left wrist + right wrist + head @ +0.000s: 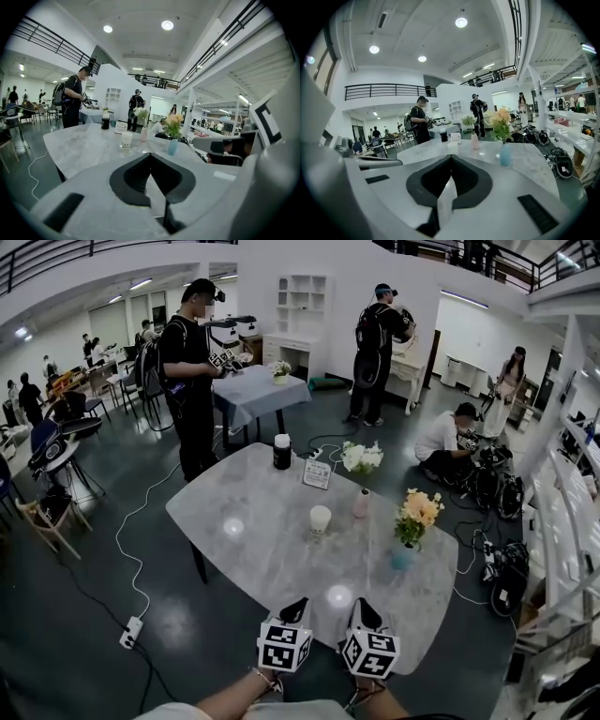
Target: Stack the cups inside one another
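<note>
White cup (pixel 320 519), maybe 2 nested, on worktop (pixel 253 549), well ahead of left hand-held gripper (pixel 299 606) and right hand-held gripper (pixel 361 607); both pressed together, empty.

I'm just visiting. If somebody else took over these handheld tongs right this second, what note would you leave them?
Left tongs: shut, holding nothing, at the near edge of the table.
Right tongs: shut, holding nothing, right beside the left pair.
Things: a white cup stands upright mid-table, apart from both tongs. It is too small to tell whether it is one cup or several nested. A dark container stands at the far edge.
Done: no stacking seen.
Left: probably reach for the white cup, find its partners and nest them.
</note>
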Tool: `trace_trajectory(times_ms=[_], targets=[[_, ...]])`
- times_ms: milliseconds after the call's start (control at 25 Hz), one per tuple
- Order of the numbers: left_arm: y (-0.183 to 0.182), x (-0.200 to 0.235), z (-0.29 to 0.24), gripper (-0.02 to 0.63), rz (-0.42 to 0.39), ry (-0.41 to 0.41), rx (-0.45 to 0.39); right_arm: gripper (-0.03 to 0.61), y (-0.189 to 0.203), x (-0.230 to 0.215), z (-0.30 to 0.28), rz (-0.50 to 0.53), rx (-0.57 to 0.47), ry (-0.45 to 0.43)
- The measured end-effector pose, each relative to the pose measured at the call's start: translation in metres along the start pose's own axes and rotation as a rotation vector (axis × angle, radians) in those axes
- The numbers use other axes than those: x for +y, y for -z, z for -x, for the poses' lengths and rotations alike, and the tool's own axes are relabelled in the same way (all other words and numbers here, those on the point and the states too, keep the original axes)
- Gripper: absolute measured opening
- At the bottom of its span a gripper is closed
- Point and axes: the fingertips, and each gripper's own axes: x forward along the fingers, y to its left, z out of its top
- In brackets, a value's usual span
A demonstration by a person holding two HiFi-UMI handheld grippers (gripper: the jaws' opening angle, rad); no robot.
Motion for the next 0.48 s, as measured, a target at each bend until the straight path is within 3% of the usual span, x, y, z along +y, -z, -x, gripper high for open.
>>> trace_trajectory(times_ms=[480], targets=[[-0.0044,0.0019,-0.0066,0.006,0.006,-0.001,-0.003,0.006,-0.0013,-0.0069,-0.0050,0.017,0.015,0.008]])
